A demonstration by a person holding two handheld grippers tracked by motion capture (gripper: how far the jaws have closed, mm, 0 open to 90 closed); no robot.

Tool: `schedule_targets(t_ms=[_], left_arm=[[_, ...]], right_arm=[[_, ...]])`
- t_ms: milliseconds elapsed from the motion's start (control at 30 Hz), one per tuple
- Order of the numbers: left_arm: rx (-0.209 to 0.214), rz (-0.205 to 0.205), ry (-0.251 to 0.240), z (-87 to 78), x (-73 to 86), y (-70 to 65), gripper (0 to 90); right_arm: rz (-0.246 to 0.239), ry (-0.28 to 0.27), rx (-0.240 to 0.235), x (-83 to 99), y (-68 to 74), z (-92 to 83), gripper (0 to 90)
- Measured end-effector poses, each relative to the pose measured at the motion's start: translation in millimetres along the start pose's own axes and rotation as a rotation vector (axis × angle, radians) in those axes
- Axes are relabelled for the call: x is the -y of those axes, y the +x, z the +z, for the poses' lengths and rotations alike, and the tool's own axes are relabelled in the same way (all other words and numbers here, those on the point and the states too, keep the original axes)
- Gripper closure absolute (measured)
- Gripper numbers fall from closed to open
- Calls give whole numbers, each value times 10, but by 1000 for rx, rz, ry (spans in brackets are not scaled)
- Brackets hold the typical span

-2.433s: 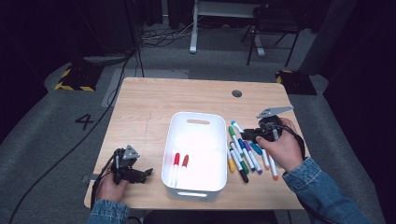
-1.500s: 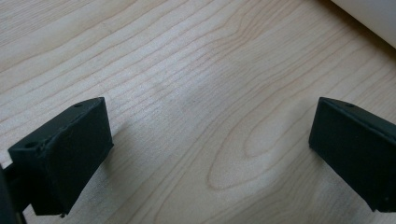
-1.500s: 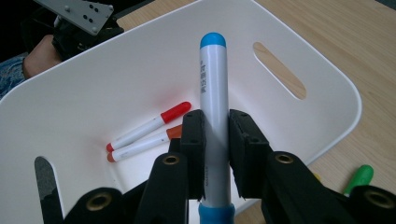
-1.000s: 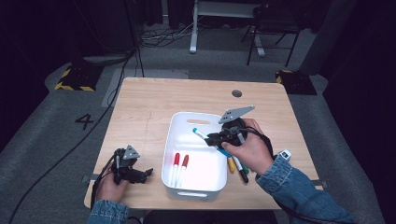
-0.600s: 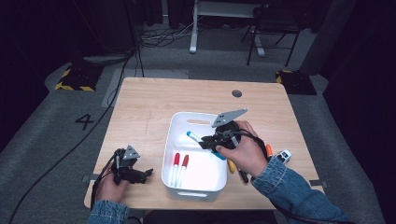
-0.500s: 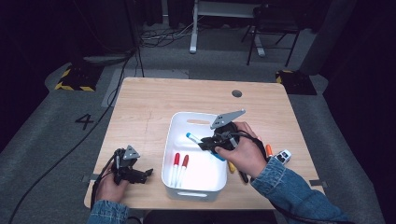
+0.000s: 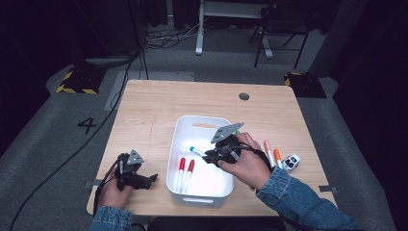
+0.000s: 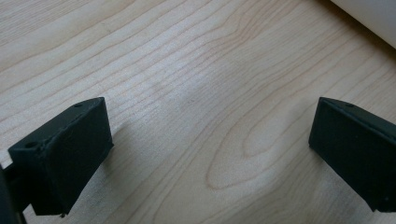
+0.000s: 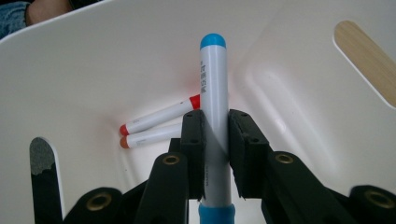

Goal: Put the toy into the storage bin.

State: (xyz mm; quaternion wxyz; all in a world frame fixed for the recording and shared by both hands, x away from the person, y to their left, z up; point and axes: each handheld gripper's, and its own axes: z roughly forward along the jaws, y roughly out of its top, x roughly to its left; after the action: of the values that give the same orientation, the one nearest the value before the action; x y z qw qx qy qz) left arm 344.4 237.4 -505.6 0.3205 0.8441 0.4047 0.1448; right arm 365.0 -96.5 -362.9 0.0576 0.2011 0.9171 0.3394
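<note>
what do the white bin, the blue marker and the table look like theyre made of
White bin: probably moulded plastic, smooth and slightly glossy, with rounded corners and a cut-out handle slot.
Blue marker: apparently plastic, a smooth white barrel with print and a blue cap.
Table: wood or a wood-look laminate, pale with visible grain lines, matte; the pictures do not settle which.
</note>
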Motion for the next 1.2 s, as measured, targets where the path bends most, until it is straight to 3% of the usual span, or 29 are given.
schedule_targets(t_ms=[600,633,667,700,833,967,1200], left_arm=[[2,-1,0,1,0,-1,0],[2,-1,0,1,0,0,0],[5,-5,2,1,1,-3,0],[8,-7,2,2,2,-5,0],[3,-3,1,0,1,-2,0],[7,-6,3,2,1,-4,0],[5,-4,2,1,1,-3,0]], right_arm=[[-66,103,-18,35,184,168,769],[-71,112,-25,39,187,177,760],[-69,116,-32,39,193,186,695],[-63,95,-30,44,203,190,642],[-61,58,-26,31,192,132,570],[-46,2,-17,19,135,0,556],[0,-47,15,60,-17,-239,565]])
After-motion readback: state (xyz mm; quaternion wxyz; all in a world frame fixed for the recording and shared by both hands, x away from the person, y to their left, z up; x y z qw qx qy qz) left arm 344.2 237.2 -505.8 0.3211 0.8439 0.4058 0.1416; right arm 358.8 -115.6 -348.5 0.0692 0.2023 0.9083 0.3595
